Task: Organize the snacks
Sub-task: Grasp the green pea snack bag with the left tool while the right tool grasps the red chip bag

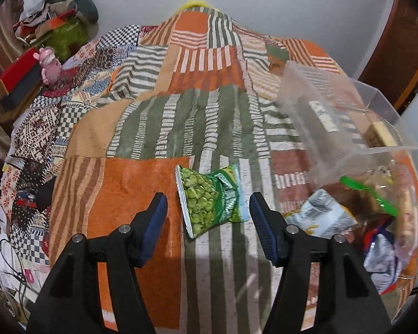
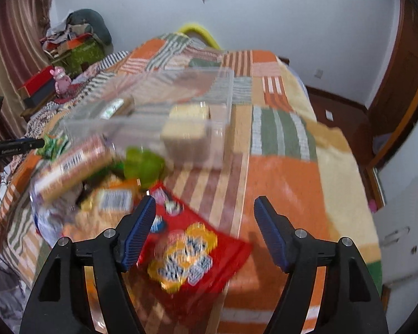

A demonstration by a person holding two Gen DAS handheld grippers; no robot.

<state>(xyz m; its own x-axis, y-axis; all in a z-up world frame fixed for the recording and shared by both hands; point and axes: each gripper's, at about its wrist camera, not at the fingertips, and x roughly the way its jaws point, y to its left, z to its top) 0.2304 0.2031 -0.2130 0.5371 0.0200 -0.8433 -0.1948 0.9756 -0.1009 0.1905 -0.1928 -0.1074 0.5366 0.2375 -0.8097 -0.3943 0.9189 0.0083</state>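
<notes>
A green packet of peas (image 1: 210, 199) lies on the patchwork bedspread, between and just ahead of my open, empty left gripper (image 1: 207, 217). To its right lies a pile of snack packets (image 1: 348, 217) under a clear plastic bag with a green zip (image 1: 369, 193). A clear plastic box (image 1: 345, 111) stands behind the pile with a few snacks inside. In the right wrist view my right gripper (image 2: 204, 222) is open and empty above a red snack packet (image 2: 197, 253). The pile (image 2: 92, 178) lies to its left. The clear box (image 2: 164, 111) is beyond it.
The bedspread (image 1: 142, 189) covers a bed that runs to a white wall. A side table with a pink toy (image 1: 50, 65), boxes and clothes stands at the far left. A wooden door (image 2: 404, 83) and white furniture (image 2: 404, 217) are on the right.
</notes>
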